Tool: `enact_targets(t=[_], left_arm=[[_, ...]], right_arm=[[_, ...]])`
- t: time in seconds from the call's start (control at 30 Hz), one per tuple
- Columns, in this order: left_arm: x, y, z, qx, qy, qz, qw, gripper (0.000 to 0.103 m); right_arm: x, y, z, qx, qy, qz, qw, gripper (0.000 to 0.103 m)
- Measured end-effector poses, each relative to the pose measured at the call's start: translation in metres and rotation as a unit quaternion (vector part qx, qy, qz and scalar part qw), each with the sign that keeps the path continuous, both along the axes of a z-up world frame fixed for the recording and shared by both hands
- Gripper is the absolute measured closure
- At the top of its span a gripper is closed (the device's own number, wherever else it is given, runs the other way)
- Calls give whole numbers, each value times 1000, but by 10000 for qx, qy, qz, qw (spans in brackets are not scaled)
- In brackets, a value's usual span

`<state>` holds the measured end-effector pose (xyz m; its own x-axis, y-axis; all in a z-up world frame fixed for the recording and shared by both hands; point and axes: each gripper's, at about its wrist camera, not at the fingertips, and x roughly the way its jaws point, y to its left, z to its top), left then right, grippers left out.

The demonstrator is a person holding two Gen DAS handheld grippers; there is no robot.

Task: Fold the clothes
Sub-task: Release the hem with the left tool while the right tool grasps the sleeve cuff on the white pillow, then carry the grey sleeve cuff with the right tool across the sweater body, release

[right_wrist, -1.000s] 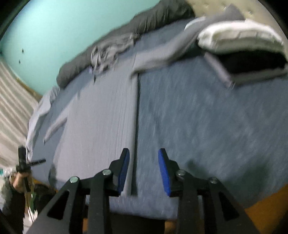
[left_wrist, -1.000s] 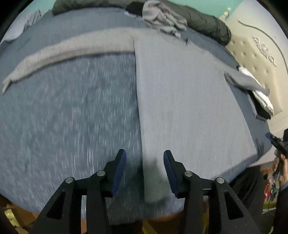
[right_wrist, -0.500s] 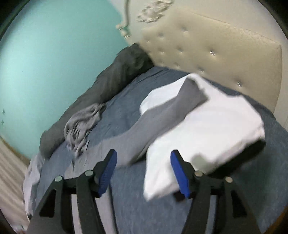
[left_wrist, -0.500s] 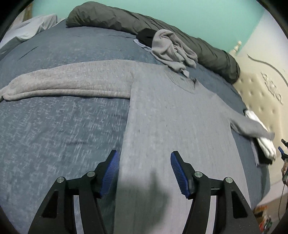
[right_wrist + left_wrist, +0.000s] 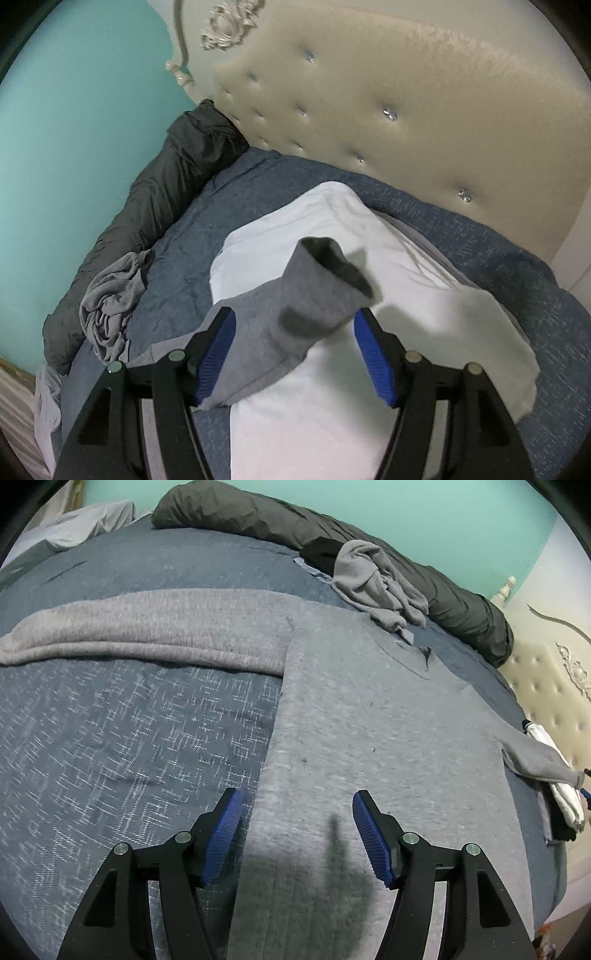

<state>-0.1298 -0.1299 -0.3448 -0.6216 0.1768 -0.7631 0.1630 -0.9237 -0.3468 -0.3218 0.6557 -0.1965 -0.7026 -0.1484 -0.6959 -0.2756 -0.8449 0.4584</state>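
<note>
A grey long-sleeved sweater (image 5: 369,731) lies flat on the blue bedspread (image 5: 129,731), its left sleeve (image 5: 147,627) stretched out to the left. Its right sleeve (image 5: 295,317) lies over a folded white garment (image 5: 332,369). My left gripper (image 5: 295,830) is open above the sweater's lower left edge. My right gripper (image 5: 293,354) is open with the right sleeve's cuff between its jaws; they are not closed on it.
A crumpled grey garment (image 5: 376,579) lies near the far edge beside a rolled dark duvet (image 5: 332,539). The white garment tops a stack with a black one (image 5: 565,812) near the tufted cream headboard (image 5: 406,103). A turquoise wall (image 5: 74,110) is behind.
My left gripper has moved forward over the sweater's body and opened wider. My right gripper has swung right to the headboard end and come down around the right sleeve cuff.
</note>
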Motion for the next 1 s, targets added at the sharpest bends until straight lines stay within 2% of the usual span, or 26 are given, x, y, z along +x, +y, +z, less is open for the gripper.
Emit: enact_targets(t=[0.23, 0.27, 0.3, 0.37, 0.47, 0.63, 0.7, 1.0], left_arm=[[1, 1, -2, 42, -1, -31, 10000, 36], [2, 1, -2, 28, 6, -27, 10000, 36], [1, 1, -2, 1, 6, -32, 10000, 36], [1, 0, -3, -29, 5, -35, 10000, 36], [2, -1, -4, -8, 2, -30, 10000, 36], [4, -3, -5, 13, 20, -1, 10000, 36], [5, -4, -5, 47, 20, 5, 10000, 36], [13, -6, -1, 77, 102, -31, 9999, 36]], right_arm=[[-22, 3, -15, 174, -317, -152, 9992, 35], [-23, 2, -15, 247, -310, -169, 9991, 38], [-23, 1, -16, 323, -301, -186, 9989, 44], [-24, -3, -15, 538, -260, -83, 9982, 80], [-21, -12, -5, 860, -106, -7, 9962, 97], [-18, -26, 32, 1207, 471, 83, 9915, 100], [-18, -38, 57, 1380, 770, 188, 9873, 100], [-18, -110, 150, 1411, 1641, 908, 9721, 100]])
